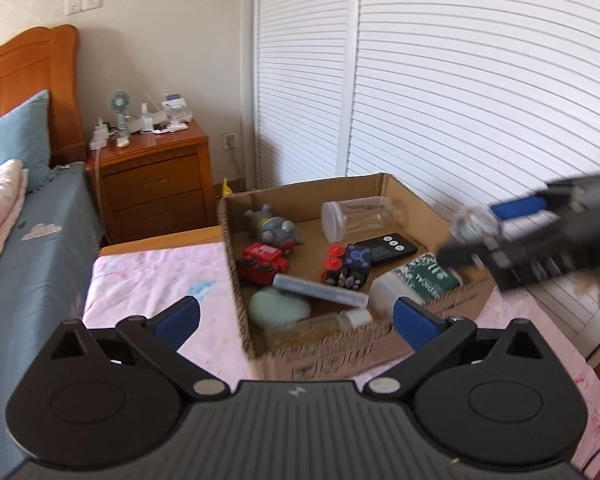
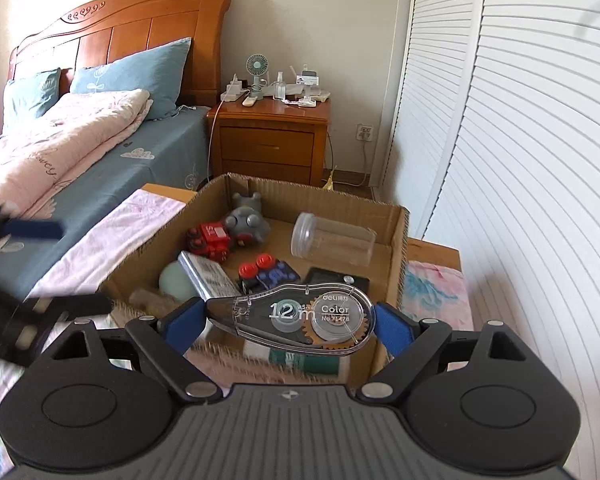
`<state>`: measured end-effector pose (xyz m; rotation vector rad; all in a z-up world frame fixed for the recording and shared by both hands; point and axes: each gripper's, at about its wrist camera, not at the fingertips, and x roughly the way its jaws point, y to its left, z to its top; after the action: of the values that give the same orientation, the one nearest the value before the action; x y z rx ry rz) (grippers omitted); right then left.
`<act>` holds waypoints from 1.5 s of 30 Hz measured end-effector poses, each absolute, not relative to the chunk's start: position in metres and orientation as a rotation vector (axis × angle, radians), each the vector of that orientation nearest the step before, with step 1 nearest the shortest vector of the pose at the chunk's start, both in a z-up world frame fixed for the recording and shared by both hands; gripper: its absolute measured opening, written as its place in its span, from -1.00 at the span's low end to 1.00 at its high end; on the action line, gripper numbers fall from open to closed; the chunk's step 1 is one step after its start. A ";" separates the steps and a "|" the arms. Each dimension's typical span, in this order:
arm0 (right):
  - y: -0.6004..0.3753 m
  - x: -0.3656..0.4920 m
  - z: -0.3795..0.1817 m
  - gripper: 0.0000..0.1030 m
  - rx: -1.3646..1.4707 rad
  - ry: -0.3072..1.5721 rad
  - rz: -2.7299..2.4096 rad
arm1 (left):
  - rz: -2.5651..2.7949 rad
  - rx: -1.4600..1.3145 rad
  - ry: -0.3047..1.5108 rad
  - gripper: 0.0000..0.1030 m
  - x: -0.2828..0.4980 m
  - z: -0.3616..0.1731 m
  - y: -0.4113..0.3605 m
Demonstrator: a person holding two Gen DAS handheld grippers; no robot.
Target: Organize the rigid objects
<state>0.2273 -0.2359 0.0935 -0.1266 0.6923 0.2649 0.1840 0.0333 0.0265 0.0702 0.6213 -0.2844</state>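
Plastic, cardboard and varnished wood

The correction tape has a clear glossy plastic shell; at 12 o'clock from it lies a transparent plastic jar in a matt, rough-edged corrugated cardboard box. The nightstand is glossy orange wood, the tabletop cloth soft pink fabric, and the gripper pads matt blue.

I count one cardboard box. Inside: one clear jar, one grey figurine, one red toy car, one green round pad, one black scale, one white bottle with green label. One correction tape dispenser. Two grippers: left, right. Two blue pillows, one nightstand, one small fan.
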 end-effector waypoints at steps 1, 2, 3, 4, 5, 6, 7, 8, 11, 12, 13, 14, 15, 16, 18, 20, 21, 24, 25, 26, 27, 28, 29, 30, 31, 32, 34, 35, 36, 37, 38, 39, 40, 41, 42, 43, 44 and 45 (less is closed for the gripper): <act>-0.234 0.234 0.094 0.80 -0.122 0.699 0.266 | -0.278 0.058 0.623 0.99 0.180 0.025 0.036; -0.232 0.240 0.095 0.80 -0.116 0.705 0.265 | -0.274 0.045 0.628 0.99 0.176 0.024 0.038; -0.230 0.246 0.095 0.80 -0.109 0.711 0.263 | -0.270 0.030 0.633 0.99 0.173 0.022 0.041; -0.229 0.253 0.095 0.80 -0.100 0.720 0.258 | -0.264 0.014 0.635 0.99 0.169 0.019 0.044; -0.228 0.260 0.095 0.80 -0.089 0.729 0.251 | -0.254 0.002 0.634 0.99 0.167 0.017 0.047; -0.228 0.268 0.094 0.80 -0.076 0.740 0.240 | -0.241 -0.002 0.632 0.99 0.164 0.014 0.049; -0.228 0.276 0.093 0.80 -0.065 0.754 0.228 | -0.222 0.000 0.626 0.99 0.161 0.011 0.051; -0.229 0.284 0.092 0.80 -0.051 0.769 0.213 | -0.197 0.007 0.618 0.99 0.159 0.009 0.052; -0.233 0.309 0.086 0.80 -0.002 0.831 0.158 | -0.132 0.040 0.603 0.99 0.154 0.003 0.055; -0.234 0.315 0.083 0.80 0.010 0.849 0.144 | -0.120 0.048 0.605 0.99 0.153 0.002 0.056; -0.235 0.319 0.079 0.80 0.018 0.863 0.130 | -0.115 0.053 0.609 0.99 0.153 0.001 0.057; -0.236 0.324 0.075 0.80 0.027 0.885 0.108 | -0.113 0.059 0.611 0.99 0.151 0.000 0.058; -0.238 0.329 0.070 0.80 0.036 0.910 0.084 | -0.111 0.064 0.611 0.98 0.150 0.000 0.059; -0.238 0.331 0.066 0.80 0.041 0.926 0.070 | -0.109 0.067 0.609 0.99 0.148 0.000 0.060; -0.239 0.333 0.058 0.80 0.037 0.948 0.047 | -0.109 0.072 0.604 0.99 0.146 0.000 0.062; -0.239 0.334 0.052 0.80 0.022 0.958 0.033 | -0.107 0.073 0.600 0.99 0.145 0.001 0.062; -0.239 0.334 0.051 0.80 0.018 0.960 0.026 | -0.110 0.072 0.598 0.99 0.144 0.002 0.063; -0.238 0.333 0.050 0.91 0.005 0.961 0.019 | -0.118 0.069 0.599 0.99 0.143 0.004 0.063; -0.238 0.332 0.051 0.96 0.003 0.954 0.026 | -0.121 0.071 0.602 0.98 0.143 0.004 0.062; -0.237 0.331 0.053 0.99 0.002 0.950 0.032 | -0.123 0.072 0.607 0.99 0.143 0.004 0.062; -0.235 0.327 0.055 1.00 -0.008 0.943 0.030 | -0.124 0.073 0.610 0.99 0.143 0.004 0.062; -0.234 0.326 0.057 1.00 -0.020 0.937 0.029 | -0.125 0.074 0.611 0.99 0.142 0.005 0.061; -0.232 0.322 0.059 1.00 -0.035 0.929 0.028 | -0.124 0.076 0.611 0.99 0.141 0.005 0.060; -0.231 0.318 0.062 1.00 -0.046 0.924 0.030 | -0.121 0.076 0.613 0.99 0.141 0.006 0.059; -0.229 0.315 0.064 1.00 -0.053 0.921 0.033 | -0.121 0.075 0.614 0.99 0.140 0.007 0.058; -0.228 0.310 0.066 1.00 -0.062 0.914 0.037 | -0.122 0.073 0.617 0.99 0.140 0.007 0.057; -0.225 0.299 0.072 1.00 -0.080 0.897 0.046 | -0.118 0.069 0.627 0.98 0.139 0.009 0.056; -0.225 0.292 0.075 1.00 -0.085 0.888 0.049 | -0.114 0.068 0.633 0.98 0.138 0.010 0.056; -0.224 0.285 0.079 1.00 -0.088 0.877 0.052 | -0.111 0.066 0.638 0.98 0.138 0.011 0.055; -0.224 0.276 0.082 1.00 -0.089 0.868 0.055 | -0.106 0.063 0.643 0.98 0.138 0.012 0.054; -0.224 0.266 0.085 1.00 -0.090 0.856 0.057 | -0.102 0.060 0.648 0.98 0.137 0.014 0.053; -0.225 0.257 0.088 1.00 -0.090 0.845 0.055 | -0.098 0.056 0.654 0.98 0.136 0.015 0.053; -0.225 0.246 0.090 1.00 -0.091 0.834 0.050 | -0.091 0.051 0.663 0.98 0.136 0.017 0.052; -0.226 0.236 0.091 1.00 -0.088 0.827 0.044 | -0.085 0.046 0.676 0.98 0.136 0.018 0.052; -0.226 0.224 0.092 1.00 -0.083 0.820 0.032 | -0.075 0.042 0.692 0.98 0.136 0.019 0.051; -0.227 0.213 0.092 1.00 -0.077 0.814 0.022 | -0.062 0.039 0.709 0.98 0.136 0.020 0.050; -0.227 0.203 0.092 1.00 -0.071 0.810 0.016 | -0.053 0.037 0.722 0.98 0.136 0.022 0.049; -0.226 0.192 0.091 1.00 -0.066 0.812 0.004 | -0.049 0.037 0.729 0.98 0.136 0.023 0.047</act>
<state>0.1917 -0.2265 0.0905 -0.0657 0.8117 0.0045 0.1359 0.0474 0.0228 0.0366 0.7292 -0.0491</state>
